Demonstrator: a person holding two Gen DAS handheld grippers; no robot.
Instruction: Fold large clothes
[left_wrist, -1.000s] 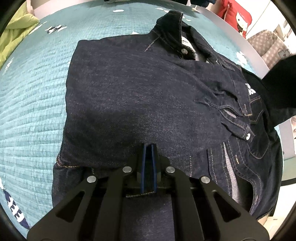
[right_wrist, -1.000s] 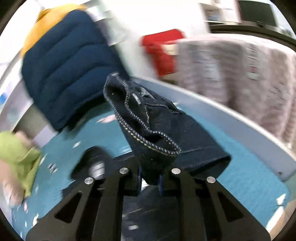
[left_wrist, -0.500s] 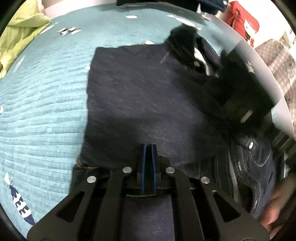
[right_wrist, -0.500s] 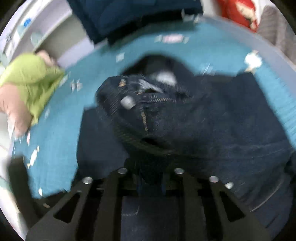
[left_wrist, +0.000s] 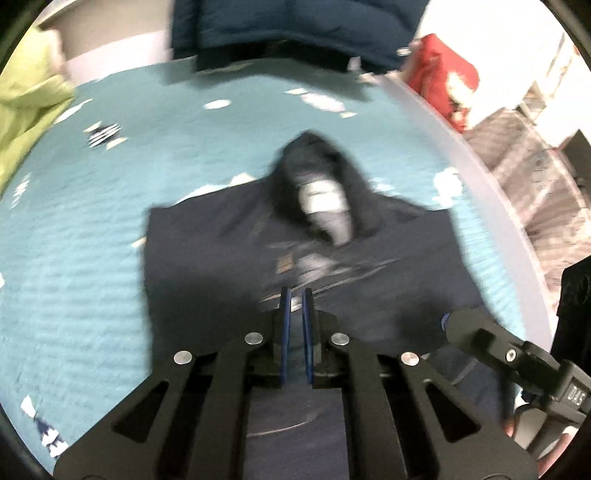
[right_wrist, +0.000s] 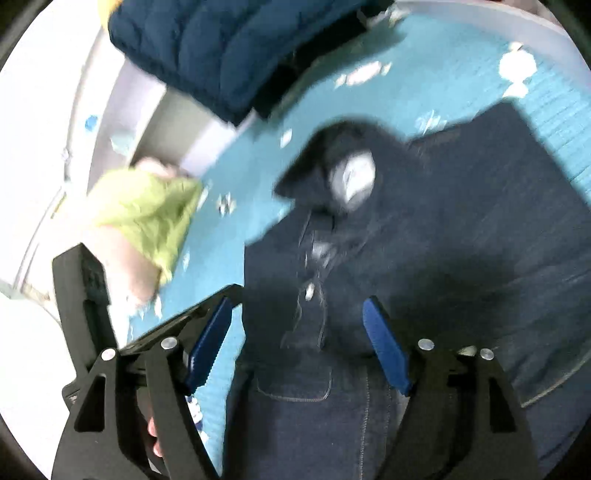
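- Left gripper (left_wrist: 296, 321) was nearest, jaws nearly shut with only a thin slit; whether a denim edge sat between them I couldn't tell, probably pinning the fold.
- Right gripper (right_wrist: 297, 343) hung over the denim jacket (right_wrist: 424, 258), jaws opening wide with nothing pressed between the pads, apparently letting go of cloth.
- Jacket lay spread on the teal bedspread (left_wrist: 92, 240), collar at its far end.
- Beyond the jacket: green cloth (right_wrist: 147, 206), navy quilted coat (right_wrist: 207, 48).
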